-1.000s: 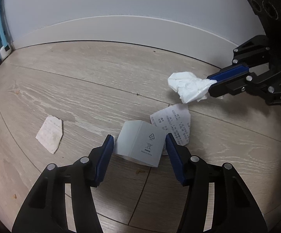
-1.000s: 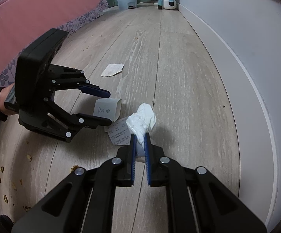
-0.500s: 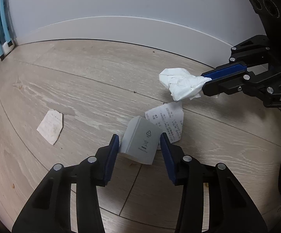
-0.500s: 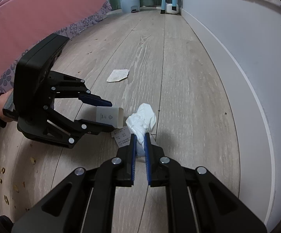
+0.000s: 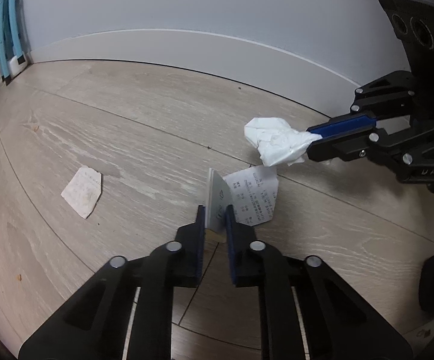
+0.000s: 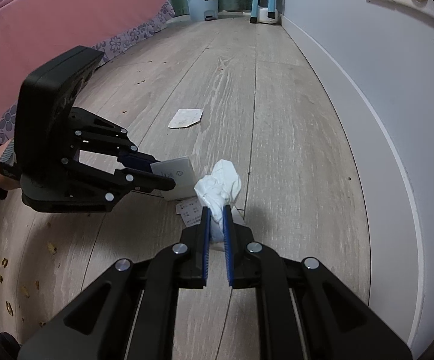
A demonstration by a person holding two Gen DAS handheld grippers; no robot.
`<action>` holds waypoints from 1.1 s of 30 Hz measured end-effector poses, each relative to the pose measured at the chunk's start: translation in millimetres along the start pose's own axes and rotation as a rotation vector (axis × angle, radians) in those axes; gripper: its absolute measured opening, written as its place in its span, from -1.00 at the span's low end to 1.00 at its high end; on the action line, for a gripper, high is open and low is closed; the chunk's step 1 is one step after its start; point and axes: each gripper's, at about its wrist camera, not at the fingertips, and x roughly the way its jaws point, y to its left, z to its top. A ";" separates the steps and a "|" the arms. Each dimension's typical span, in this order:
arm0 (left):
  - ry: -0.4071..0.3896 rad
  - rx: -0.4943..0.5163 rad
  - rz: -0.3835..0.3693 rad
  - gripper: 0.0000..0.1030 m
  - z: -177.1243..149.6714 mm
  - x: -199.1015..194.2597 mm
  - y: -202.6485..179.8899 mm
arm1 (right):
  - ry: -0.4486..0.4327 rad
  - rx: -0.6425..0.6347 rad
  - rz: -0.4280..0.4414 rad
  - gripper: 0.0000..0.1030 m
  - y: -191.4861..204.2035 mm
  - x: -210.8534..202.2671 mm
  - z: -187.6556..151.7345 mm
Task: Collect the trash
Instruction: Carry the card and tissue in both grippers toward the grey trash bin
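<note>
My left gripper [image 5: 214, 214] is shut on a flattened small grey cardboard box [image 5: 217, 198], held just above the wood floor; the box also shows in the right wrist view [image 6: 176, 174]. My right gripper [image 6: 217, 216] is shut on a crumpled white tissue [image 6: 220, 187], held above the floor to the right of the box; the tissue also shows in the left wrist view [image 5: 276, 141]. A printed receipt [image 5: 254, 198] lies on the floor under both. A torn paper scrap [image 5: 82, 190] lies further left on the floor.
A pale blue trash bin [image 6: 202, 0] stands at the far end of the room. A pink bed [image 6: 52, 30] runs along the left. The white baseboard [image 6: 375, 138] and wall run along the right. Small crumbs [image 6: 4, 270] dot the floor at lower left.
My left gripper has closed on the grey box, flattening it, and lifted it a little. My right gripper keeps holding the tissue and has risen slightly.
</note>
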 end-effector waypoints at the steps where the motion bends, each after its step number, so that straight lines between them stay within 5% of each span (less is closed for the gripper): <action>1: 0.000 0.003 0.002 -0.87 0.7 0.4 -0.8 | -0.001 0.001 0.000 -0.80 0.1 0.1 0.0; 19: -0.027 -0.035 0.043 -0.99 11.3 -23.4 -9.0 | -0.026 0.022 0.000 -0.80 4.7 -4.5 9.7; 25: -0.033 -0.108 0.084 -0.99 27.0 -76.6 -6.2 | -0.029 0.041 0.003 -0.80 10.2 -29.9 33.6; 33: -0.039 -0.210 0.132 -0.99 94.9 -212.0 -20.6 | 0.003 0.052 0.033 -0.80 25.4 -130.5 106.8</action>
